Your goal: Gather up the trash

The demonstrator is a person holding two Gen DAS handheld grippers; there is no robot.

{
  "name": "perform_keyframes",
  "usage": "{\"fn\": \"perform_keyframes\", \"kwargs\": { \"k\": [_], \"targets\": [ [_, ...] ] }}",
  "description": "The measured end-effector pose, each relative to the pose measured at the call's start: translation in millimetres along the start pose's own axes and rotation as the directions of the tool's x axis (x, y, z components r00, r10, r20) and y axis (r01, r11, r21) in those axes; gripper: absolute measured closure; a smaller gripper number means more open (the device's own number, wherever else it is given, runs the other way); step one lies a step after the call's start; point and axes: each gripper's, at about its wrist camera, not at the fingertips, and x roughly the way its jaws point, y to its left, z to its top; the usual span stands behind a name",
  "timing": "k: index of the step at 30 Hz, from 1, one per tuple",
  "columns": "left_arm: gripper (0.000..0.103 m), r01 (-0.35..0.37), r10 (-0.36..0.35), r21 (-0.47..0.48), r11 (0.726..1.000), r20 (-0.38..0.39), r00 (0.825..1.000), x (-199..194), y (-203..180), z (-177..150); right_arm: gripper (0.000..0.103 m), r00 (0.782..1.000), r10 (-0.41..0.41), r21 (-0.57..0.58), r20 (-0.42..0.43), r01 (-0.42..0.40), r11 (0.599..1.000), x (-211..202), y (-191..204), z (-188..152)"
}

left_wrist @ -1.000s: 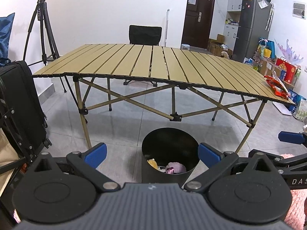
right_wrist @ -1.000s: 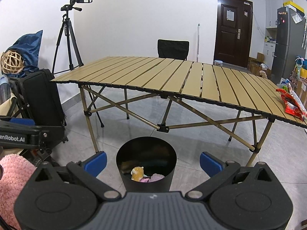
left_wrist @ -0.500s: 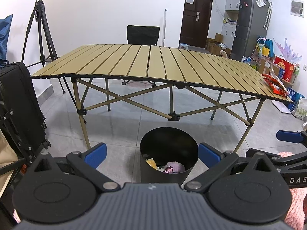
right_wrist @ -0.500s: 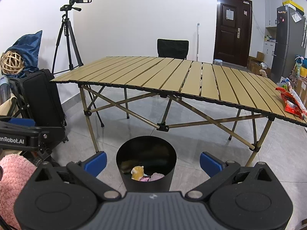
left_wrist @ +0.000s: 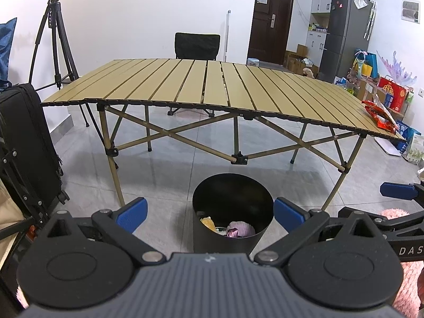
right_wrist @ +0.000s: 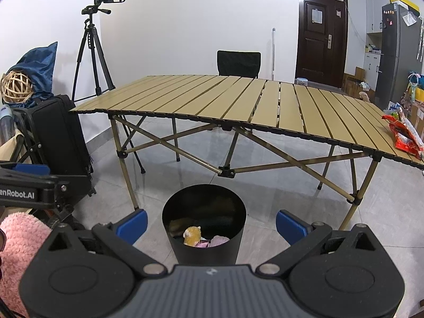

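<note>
Both grippers, left [left_wrist: 209, 213] and right [right_wrist: 210, 224], hang with fingers spread and holding nothing, above the black bin [right_wrist: 204, 225] on the floor, which already has scraps in it. Farther off, red snack wrappers [right_wrist: 404, 137] lie at the desk's [right_wrist: 238, 100] right end. Approach them low with the right gripper and pinch a flat edge.

We see our right gripper [right_wrist: 210, 224] spread wide, holding nothing | black bin [right_wrist: 204, 229] on the floor between its blue fingertips [right_wrist: 290, 226], yellow and pink scraps inside | slatted table [right_wrist: 238, 100] beyond | red snack wrappers [right_wrist: 404, 135] at its right edge | left gripper [right_wrist: 31, 169] at far left.
</note>
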Motion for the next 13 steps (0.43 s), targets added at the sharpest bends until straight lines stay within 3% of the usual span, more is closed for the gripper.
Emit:
{"fn": "perform_keyframes", "kwargs": {
  "k": [13],
  "targets": [
    [0.000,-0.019,0.019,-0.004,1.000,-0.006,1.000,5.2,0.0,-3.5,0.000,1.000,0.000,0.006,-0.011,0.000,1.000,3.4,-1.1,-2.3]
  ]
}}
